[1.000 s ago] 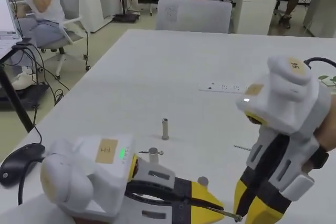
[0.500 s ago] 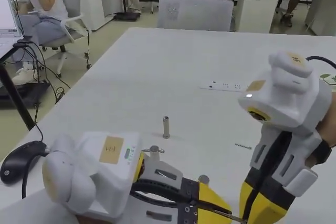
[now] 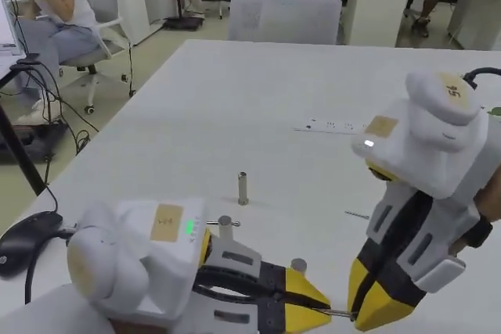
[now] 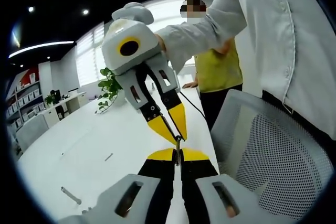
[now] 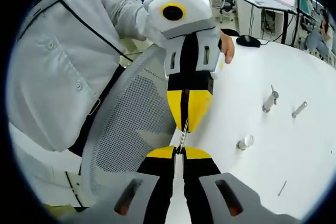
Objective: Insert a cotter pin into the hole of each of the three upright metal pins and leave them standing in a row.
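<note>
The tabletop [image 3: 313,84] lies as before; only my head has shifted. Since 1 second ago my right tongs [image 3: 358,317] have closed in on my left tongs [image 3: 317,310]. They are now tip to tip at the near side, both pinching 1 cotter pin [image 3: 338,314] between them. The 3 metal pins [image 3: 243,188] stand where they were, beyond the left tongs. The middle pin [image 3: 225,228] carries a fitted cotter pin [image 3: 212,223] crosswise. The head view shows a spare cotter pin [image 3: 356,214] lying near the right tongs. Each gripper view shows its own jaws pressed together on the held pin.
</note>
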The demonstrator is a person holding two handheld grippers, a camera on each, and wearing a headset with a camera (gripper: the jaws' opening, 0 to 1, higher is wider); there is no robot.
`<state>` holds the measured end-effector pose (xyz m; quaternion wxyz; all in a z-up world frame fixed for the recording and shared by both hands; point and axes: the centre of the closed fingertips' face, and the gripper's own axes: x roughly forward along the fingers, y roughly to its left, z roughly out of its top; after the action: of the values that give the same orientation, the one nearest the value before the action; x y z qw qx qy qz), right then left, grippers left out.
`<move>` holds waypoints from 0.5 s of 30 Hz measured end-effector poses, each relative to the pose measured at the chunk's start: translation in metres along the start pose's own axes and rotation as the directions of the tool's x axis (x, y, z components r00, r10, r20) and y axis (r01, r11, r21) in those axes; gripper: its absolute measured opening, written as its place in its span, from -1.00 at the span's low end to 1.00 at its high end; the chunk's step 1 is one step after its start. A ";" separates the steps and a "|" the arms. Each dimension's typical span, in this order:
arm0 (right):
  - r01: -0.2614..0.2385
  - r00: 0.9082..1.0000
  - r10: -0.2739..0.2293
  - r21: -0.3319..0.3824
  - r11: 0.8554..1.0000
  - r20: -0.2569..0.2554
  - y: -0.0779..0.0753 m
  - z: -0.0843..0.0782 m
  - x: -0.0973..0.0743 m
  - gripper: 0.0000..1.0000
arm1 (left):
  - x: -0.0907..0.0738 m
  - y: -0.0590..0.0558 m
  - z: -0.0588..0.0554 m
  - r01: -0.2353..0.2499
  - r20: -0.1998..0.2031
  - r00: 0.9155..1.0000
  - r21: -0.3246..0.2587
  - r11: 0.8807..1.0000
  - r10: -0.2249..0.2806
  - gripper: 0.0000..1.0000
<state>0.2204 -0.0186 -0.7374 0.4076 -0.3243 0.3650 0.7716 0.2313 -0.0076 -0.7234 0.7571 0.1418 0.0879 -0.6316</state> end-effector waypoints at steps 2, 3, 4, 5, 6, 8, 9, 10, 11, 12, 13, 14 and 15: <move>0.033 0.999 -0.034 -0.023 0.999 -0.016 -0.002 0.000 -0.001 -0.88 | 0.000 0.002 -0.001 -0.009 -0.002 1.000 -0.015 1.000 0.009 -0.99; 0.047 0.999 -0.047 -0.032 0.998 -0.021 -0.003 0.000 -0.001 -0.88 | -0.001 0.002 -0.002 -0.013 -0.005 1.000 -0.018 1.000 0.013 -0.99; 0.069 0.997 -0.071 -0.052 0.996 -0.033 -0.005 0.000 -0.001 -0.88 | -0.001 0.004 -0.003 -0.019 -0.005 1.000 -0.025 0.999 0.019 -0.99; 0.083 0.995 -0.086 -0.066 0.994 -0.042 -0.007 -0.001 -0.001 -0.88 | -0.001 0.005 -0.003 -0.023 -0.005 1.000 -0.036 0.999 0.023 -0.99; 0.093 0.994 -0.097 -0.075 0.993 -0.048 -0.008 -0.001 -0.001 -0.88 | -0.001 0.006 -0.004 -0.026 -0.006 1.000 -0.039 0.999 0.025 -0.99; 0.105 0.992 -0.111 -0.092 0.990 -0.060 -0.008 -0.001 0.000 -0.88 | -0.001 0.006 -0.005 -0.029 -0.011 1.000 -0.039 0.999 0.029 -0.99; 0.115 0.990 -0.122 -0.102 0.988 -0.069 -0.009 -0.002 0.000 -0.88 | -0.001 0.007 -0.005 -0.031 -0.013 0.999 -0.039 0.999 0.030 -0.99; 0.120 0.989 -0.129 -0.109 0.987 -0.074 -0.010 -0.002 0.000 -0.87 | 0.000 0.007 -0.006 -0.033 -0.015 0.999 -0.036 0.999 0.032 -0.99; 0.126 0.988 -0.134 -0.107 0.986 -0.078 -0.012 -0.003 0.000 -0.87 | 0.000 0.008 -0.006 -0.034 -0.018 0.999 -0.033 0.999 0.034 -0.99; 0.128 0.988 -0.137 -0.102 0.986 -0.078 -0.013 -0.004 0.000 -0.87 | 0.000 0.009 -0.006 -0.037 -0.021 0.999 -0.030 0.999 0.037 -0.99; 0.130 0.987 -0.137 -0.095 0.987 -0.078 -0.013 -0.004 0.000 -0.86 | 0.000 0.009 -0.007 -0.038 -0.022 0.999 -0.029 0.999 0.037 -0.99; 0.129 0.988 -0.134 -0.079 0.989 -0.073 -0.014 -0.004 -0.001 -0.86 | 0.000 0.009 -0.007 -0.038 -0.024 0.999 -0.025 0.999 0.037 -0.99; 0.130 0.988 -0.135 -0.067 0.989 -0.070 -0.014 -0.004 -0.001 -0.86 | 0.000 0.010 -0.007 -0.040 -0.027 0.999 -0.021 0.999 0.039 -0.99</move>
<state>0.2341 -0.0164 -0.7425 0.4339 -0.3888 0.3332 0.7413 0.2412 -0.0039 -0.7294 0.7696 0.1437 0.1018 -0.6137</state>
